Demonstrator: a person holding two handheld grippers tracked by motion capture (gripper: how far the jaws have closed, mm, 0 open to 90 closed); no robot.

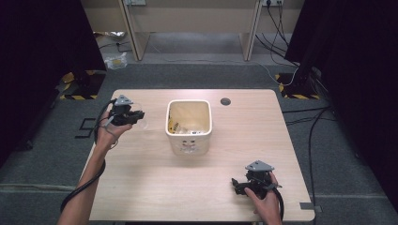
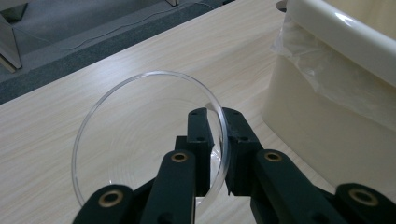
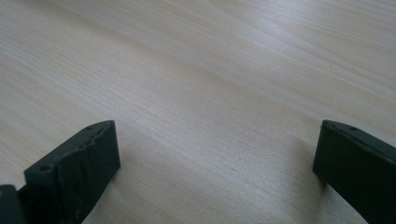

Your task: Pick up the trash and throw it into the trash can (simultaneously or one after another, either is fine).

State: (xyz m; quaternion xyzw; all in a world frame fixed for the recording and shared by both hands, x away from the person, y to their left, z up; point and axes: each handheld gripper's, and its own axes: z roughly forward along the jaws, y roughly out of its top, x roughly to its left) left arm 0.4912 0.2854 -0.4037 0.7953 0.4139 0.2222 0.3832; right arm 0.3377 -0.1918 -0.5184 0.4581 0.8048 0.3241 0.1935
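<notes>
A clear round plastic dish (image 2: 140, 135) is pinched at its rim by my left gripper (image 2: 215, 116), which is shut on it. In the high view that gripper (image 1: 137, 115) is held over the table's left side, with the faint clear dish (image 1: 146, 123) sticking out toward a cream bin (image 1: 188, 140). The bin, lined with a clear bag (image 2: 327, 79), stands at the table's middle and holds some scraps. My right gripper (image 1: 237, 184) rests low near the front right of the table (image 1: 244, 136). Its jaws stand wide apart over bare wood, and nothing is between its fingers (image 3: 79, 158).
A small round hole (image 1: 225, 101) sits in the tabletop behind the bin. Dark curtains flank the table on both sides. Cables run over the grey floor at the right, and a wooden desk frame (image 1: 192, 23) stands beyond the far edge.
</notes>
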